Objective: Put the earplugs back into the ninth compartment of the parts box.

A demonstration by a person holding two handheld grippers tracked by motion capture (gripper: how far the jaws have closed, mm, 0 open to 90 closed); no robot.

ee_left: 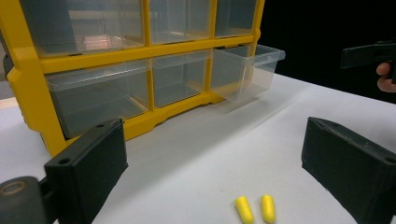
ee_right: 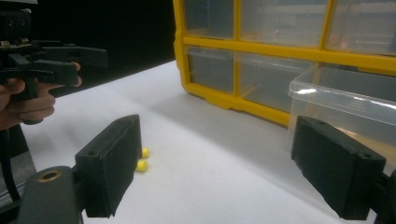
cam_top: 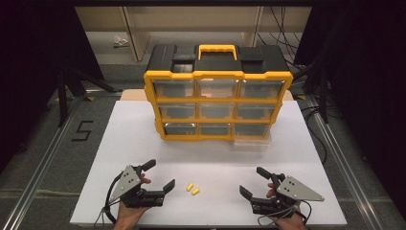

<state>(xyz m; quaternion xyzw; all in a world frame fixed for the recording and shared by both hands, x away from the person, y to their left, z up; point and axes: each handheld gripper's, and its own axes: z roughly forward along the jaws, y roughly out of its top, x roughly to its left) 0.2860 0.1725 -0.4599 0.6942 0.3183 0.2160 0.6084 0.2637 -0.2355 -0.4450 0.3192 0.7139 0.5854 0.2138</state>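
Yellow-and-black drawer cabinet at far centre of white table, nine clear drawers. Bottom-right drawer pulled out toward near edge, looks empty. Two yellow earplugs lying side by side on table near front edge, between both grippers. Left gripper jaws wide apart, holding nothing. Right gripper jaws wide apart, holding nothing. Both well short of cabinet.

**Legible markings**

One marking can be read: the numeral "5", in black on the grey floor, at about 9 o'clock from the white table, just beside its left edge. The yellow-and-black drawer cabinet carries no readable label or brand.
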